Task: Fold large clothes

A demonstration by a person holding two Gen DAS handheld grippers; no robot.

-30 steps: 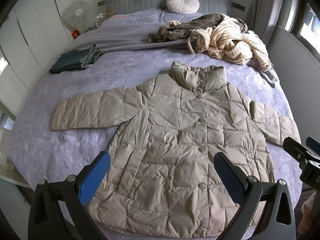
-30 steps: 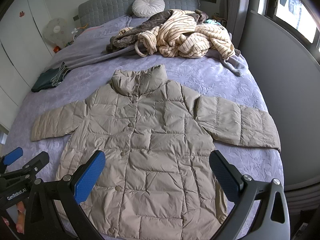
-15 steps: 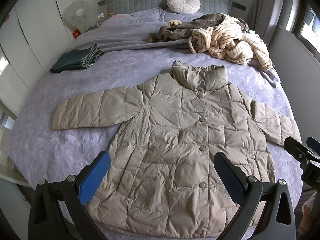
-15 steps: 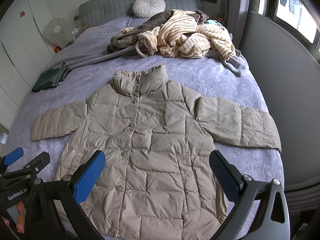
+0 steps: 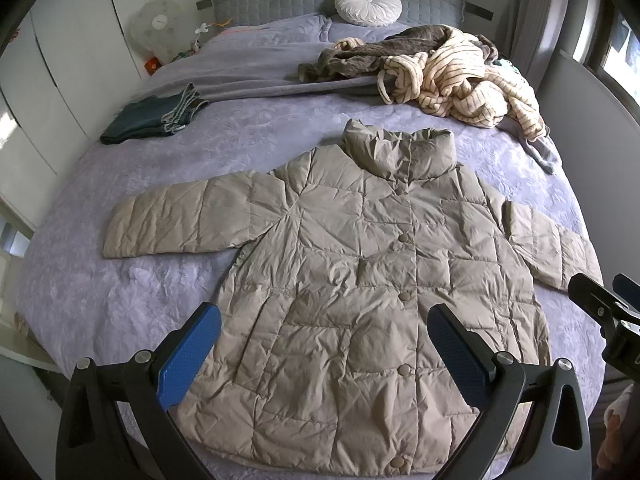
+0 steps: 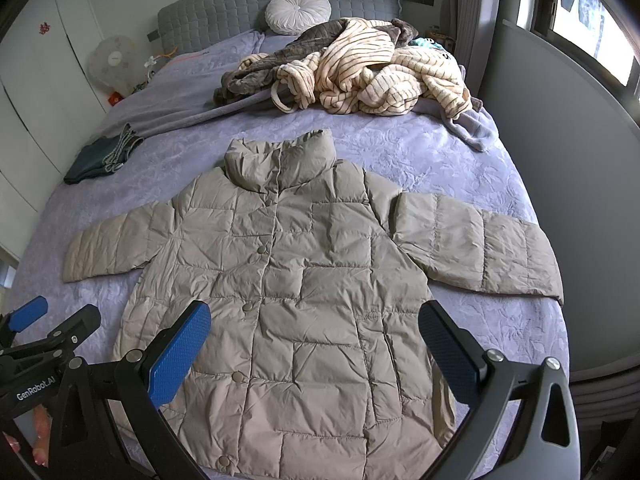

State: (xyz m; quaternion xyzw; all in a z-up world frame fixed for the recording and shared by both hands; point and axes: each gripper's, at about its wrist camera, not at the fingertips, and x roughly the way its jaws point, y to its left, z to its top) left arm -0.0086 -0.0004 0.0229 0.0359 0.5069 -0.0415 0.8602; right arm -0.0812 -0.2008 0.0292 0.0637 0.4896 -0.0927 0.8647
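Still no change: your left tongs (image 5: pixel 324 354) and right tongs (image 6: pixel 314 346) hover wide, empty above flat puffer jacket (image 5: pixel 360 280) on bed (image 5: pixel 100 300); folding not begun.

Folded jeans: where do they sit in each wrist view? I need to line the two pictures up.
Left wrist: the jeans lie upper left on the bed, left of and beyond the jacket's sleeve.
Right wrist: the jeans sit at the far left edge, smaller, above the same sleeve.
Shared landmark: the round white cushion at the headboard.
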